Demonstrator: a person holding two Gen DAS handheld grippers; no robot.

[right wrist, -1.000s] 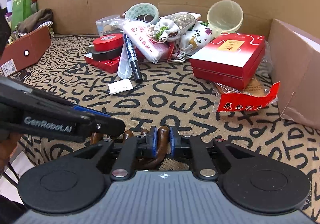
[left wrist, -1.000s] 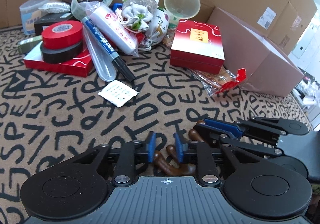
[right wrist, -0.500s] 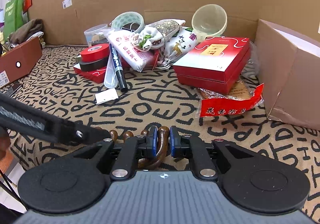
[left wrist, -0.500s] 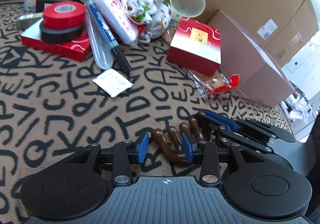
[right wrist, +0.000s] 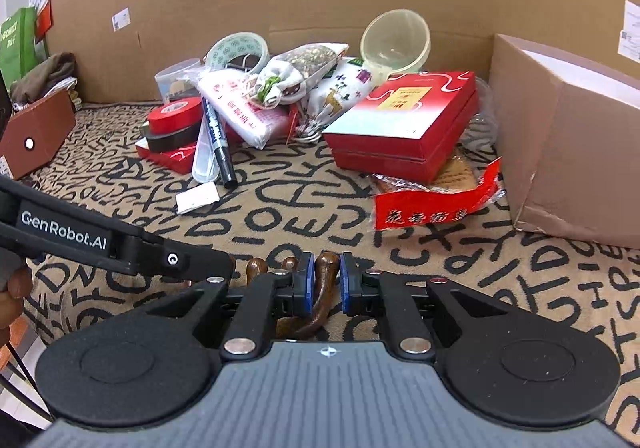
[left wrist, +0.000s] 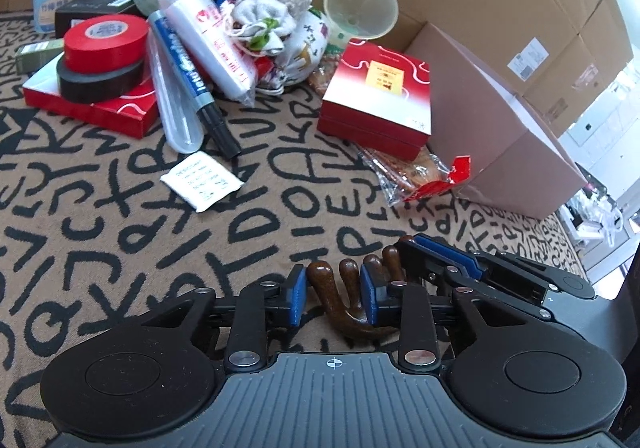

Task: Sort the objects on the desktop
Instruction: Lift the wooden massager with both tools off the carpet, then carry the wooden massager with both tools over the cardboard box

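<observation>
A dark brown wooden claw-shaped massager (left wrist: 348,304) with several rounded prongs sits low over the patterned cloth. My right gripper (right wrist: 324,284) is shut on one prong of the wooden massager (right wrist: 325,280). My left gripper (left wrist: 333,298) is open, its jaws standing on either side of two other prongs without pressing them. The right gripper's fingers (left wrist: 448,260) show to the right in the left wrist view. The left gripper's arm (right wrist: 100,240) crosses the right wrist view at the left.
A heap lies at the back: red tape roll (left wrist: 106,42) on black tape, blue marker (left wrist: 192,76), funnel (left wrist: 360,6), cloth pouches (left wrist: 264,20), red box (left wrist: 380,88), snack packet (left wrist: 420,172), white sachet (left wrist: 202,180). A cardboard box (left wrist: 492,120) stands right. Cardboard walls enclose the back.
My left gripper has opened from around the massager's prongs. My right gripper has stayed shut on its prong. Both views have drifted slightly nearer the heap.
</observation>
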